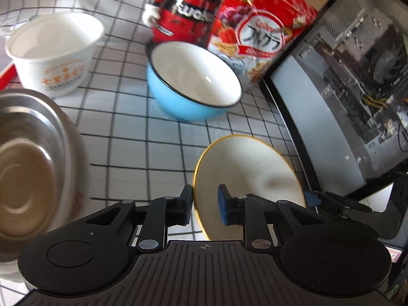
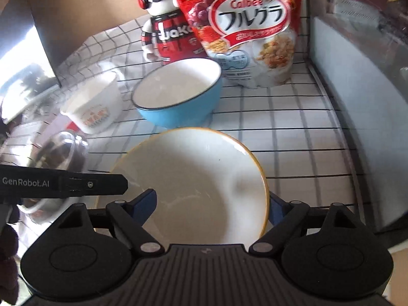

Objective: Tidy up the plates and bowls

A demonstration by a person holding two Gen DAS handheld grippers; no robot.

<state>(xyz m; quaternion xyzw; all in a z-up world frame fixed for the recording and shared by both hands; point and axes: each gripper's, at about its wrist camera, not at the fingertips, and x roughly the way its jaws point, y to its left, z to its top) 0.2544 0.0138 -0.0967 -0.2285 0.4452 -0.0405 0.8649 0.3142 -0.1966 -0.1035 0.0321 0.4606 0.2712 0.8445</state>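
The plate (image 2: pixel 193 186), cream with a yellow rim, sits tilted off the gridded counter (image 2: pixel 293 137) just in front of the blue bowl (image 2: pixel 176 97), with the white cup (image 2: pixel 93 113) and steel bowl (image 1: pixel 28 158) further left. The right tool (image 2: pixel 211 204) spans it with fingers spread wide on either side, while the left tool (image 1: pixel 205 207) straddles its near rim, fingers apart and not clamped. With neither of the 2 tools visibly pinching it, I judge the plate could slip and knock the blue bowl.
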